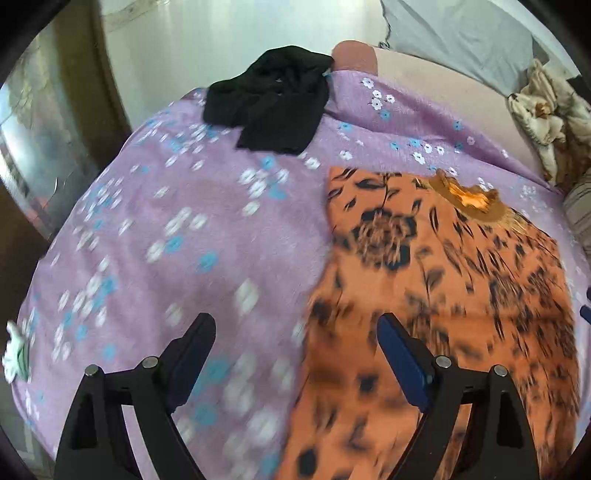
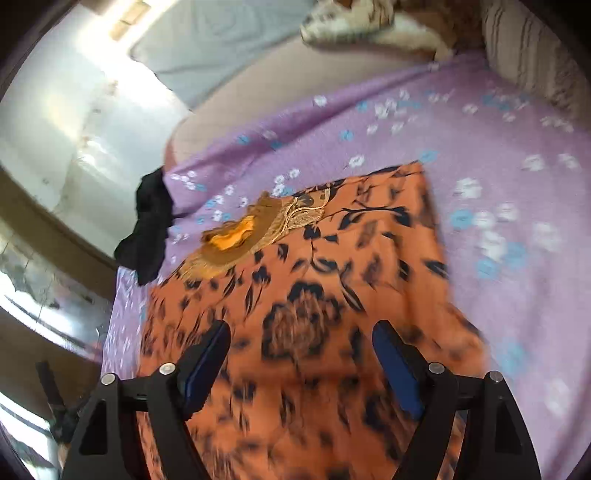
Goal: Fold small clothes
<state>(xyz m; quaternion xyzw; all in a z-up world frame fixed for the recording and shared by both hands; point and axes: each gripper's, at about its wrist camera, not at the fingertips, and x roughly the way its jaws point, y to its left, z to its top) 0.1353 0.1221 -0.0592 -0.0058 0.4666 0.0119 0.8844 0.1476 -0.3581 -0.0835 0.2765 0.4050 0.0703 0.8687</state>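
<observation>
An orange garment (image 1: 443, 280) printed with black flowers and leaves lies flat on a purple flowered blanket (image 1: 177, 236), its golden embroidered neckline (image 1: 469, 199) at the far end. My left gripper (image 1: 295, 332) hovers open above the garment's left edge, nothing between its fingers. The right wrist view shows the same orange garment (image 2: 325, 295) and neckline (image 2: 236, 236) spread over the blanket (image 2: 517, 229). My right gripper (image 2: 301, 338) hangs open over the garment's middle, its blue pads clear of the cloth.
A crumpled black garment (image 1: 273, 99) lies at the blanket's far left edge; the right wrist view has the black garment (image 2: 147, 229) hanging over that edge. A beige mattress (image 1: 436, 81), a grey pillow (image 1: 461, 33) and a cream patterned cloth (image 1: 546, 118) lie beyond. A striped cushion (image 2: 528, 48) sits far right.
</observation>
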